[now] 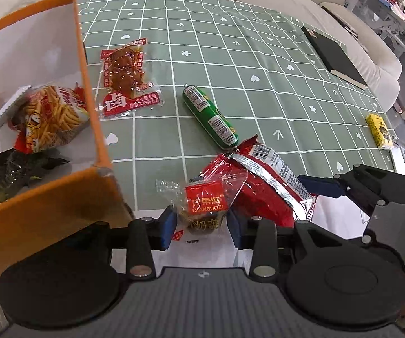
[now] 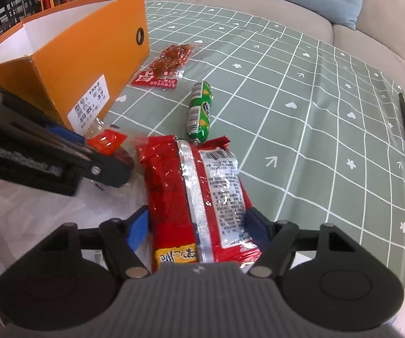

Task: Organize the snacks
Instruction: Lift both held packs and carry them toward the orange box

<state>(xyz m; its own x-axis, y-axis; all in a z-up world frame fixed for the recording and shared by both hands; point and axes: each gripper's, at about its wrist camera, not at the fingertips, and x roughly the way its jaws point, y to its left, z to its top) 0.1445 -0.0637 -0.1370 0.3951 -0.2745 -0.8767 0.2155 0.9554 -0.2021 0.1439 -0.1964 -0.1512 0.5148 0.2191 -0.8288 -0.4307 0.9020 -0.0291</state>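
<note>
Green checked cloth (image 1: 258,90) covers the table; left gripper (image 1: 201,222) stands part open around a crinkly clear-wrapped candy (image 1: 205,205), beside the orange cardboard box (image 1: 89,90); right gripper (image 2: 196,231) straddles a glossy red packet (image 2: 196,186), pads seemingly touching.

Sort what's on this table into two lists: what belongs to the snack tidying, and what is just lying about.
Belongs to the job:
orange box
small red-label sweet
big red snack packet
green sausage
braised-meat packet
fries packet, already inside the box

Just lying about:
black notebook
yellow pack
sofa
</note>
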